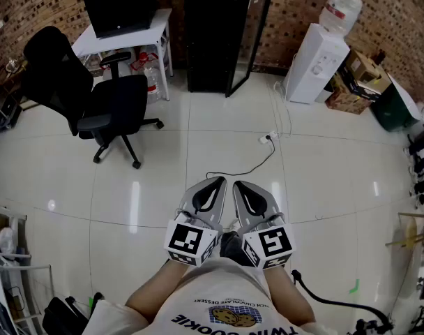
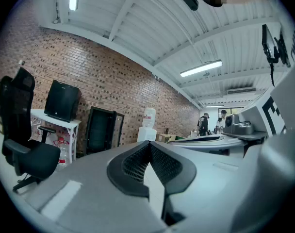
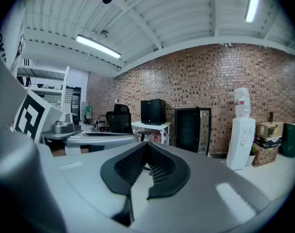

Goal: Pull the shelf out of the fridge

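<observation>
Left claw (image 1: 217,182) and right claw (image 1: 238,185) both pinched together, empty, side by side, pointing toward the fridge (image 1: 210,40) far across the floor (image 1: 198,152); its door (image 1: 251,37) hangs open, shelf lost in the dark interior.

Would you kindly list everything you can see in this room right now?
fridge: one, black, door open, far middle
desk: one, white, left of the fridge
monitor: one, black, on the desk
chair: one, black, in front of the desk
water dispenser: one, white, right of the fridge
boxes: a few, brown, right of the dispenser
power strip: one, white, lying mid-room
left gripper: one, grey, shut, empty
right gripper: one, grey, shut, empty, beside the left one
</observation>
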Demonstrator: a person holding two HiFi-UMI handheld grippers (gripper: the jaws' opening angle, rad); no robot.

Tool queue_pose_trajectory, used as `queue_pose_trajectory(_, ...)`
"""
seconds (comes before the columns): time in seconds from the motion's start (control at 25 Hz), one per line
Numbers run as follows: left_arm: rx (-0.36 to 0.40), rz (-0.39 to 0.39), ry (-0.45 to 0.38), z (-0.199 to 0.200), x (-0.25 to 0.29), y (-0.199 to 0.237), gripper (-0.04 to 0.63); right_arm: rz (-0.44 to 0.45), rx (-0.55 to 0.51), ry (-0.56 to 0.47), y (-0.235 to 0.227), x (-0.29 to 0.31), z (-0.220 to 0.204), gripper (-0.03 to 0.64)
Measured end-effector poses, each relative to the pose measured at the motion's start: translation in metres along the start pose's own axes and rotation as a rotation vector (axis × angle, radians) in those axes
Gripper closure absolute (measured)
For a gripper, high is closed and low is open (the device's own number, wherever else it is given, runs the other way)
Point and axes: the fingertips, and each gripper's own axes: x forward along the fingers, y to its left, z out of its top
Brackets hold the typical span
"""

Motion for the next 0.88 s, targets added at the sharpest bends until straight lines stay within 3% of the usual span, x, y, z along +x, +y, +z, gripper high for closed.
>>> queue_pose_trajectory(0.36, 0.025, 0.011, 0.019, 0.004, 0.057, 0.020, 0.595, 0.013, 0.018, -0.017, -0.049, 0.040, 0.008, 0.612)
queue_pose_trajectory(0.88, 0.043, 0.085, 0.040, 0.030, 0.210, 0.076, 0.595, 0.088, 0.051, -0.019, -0.167, 0.141, 0.035, 0.612)
